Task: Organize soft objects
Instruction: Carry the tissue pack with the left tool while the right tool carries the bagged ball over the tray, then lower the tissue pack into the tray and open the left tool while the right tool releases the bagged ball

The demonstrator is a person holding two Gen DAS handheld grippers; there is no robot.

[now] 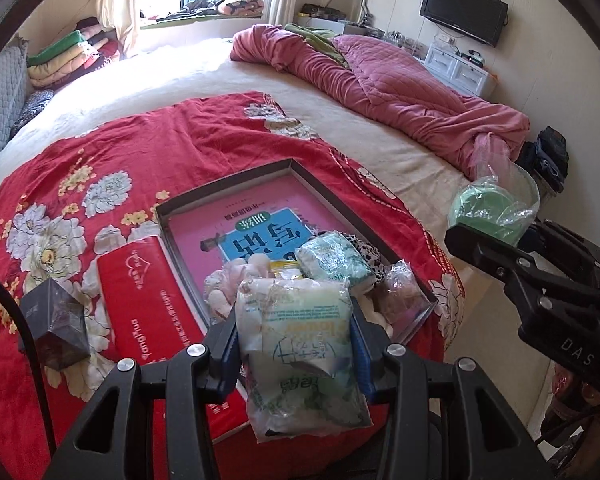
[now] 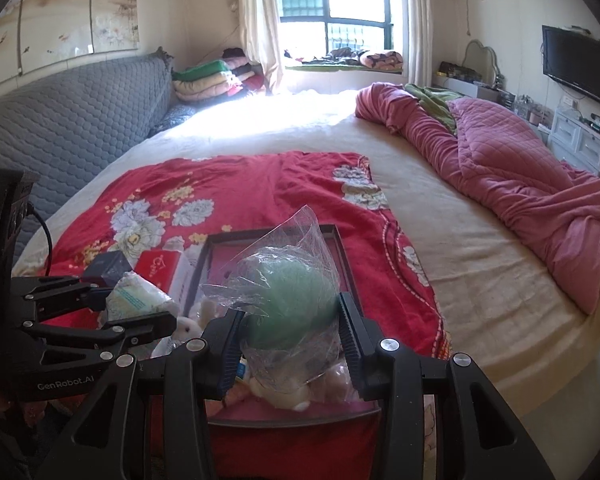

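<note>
The left tongs [image 1: 294, 344] are clamped, partly closed, on a pale plastic packet [image 1: 300, 344]. The right tongs [image 2: 288, 332] likewise grip a green soft ball in a clear bag [image 2: 296, 308]. Both hang over the near end of the shallow tray [image 1: 228, 184], which lies on the red floral cloth [image 1: 160, 140] at the bed's near edge.

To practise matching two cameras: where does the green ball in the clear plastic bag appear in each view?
Left wrist view: the green ball in the clear plastic bag sits at the right edge, held by the right gripper.
Right wrist view: it sits at bottom centre, between that gripper's fingers.
Shared landmark: the shallow dark-rimmed box on the red floral blanket.
</note>
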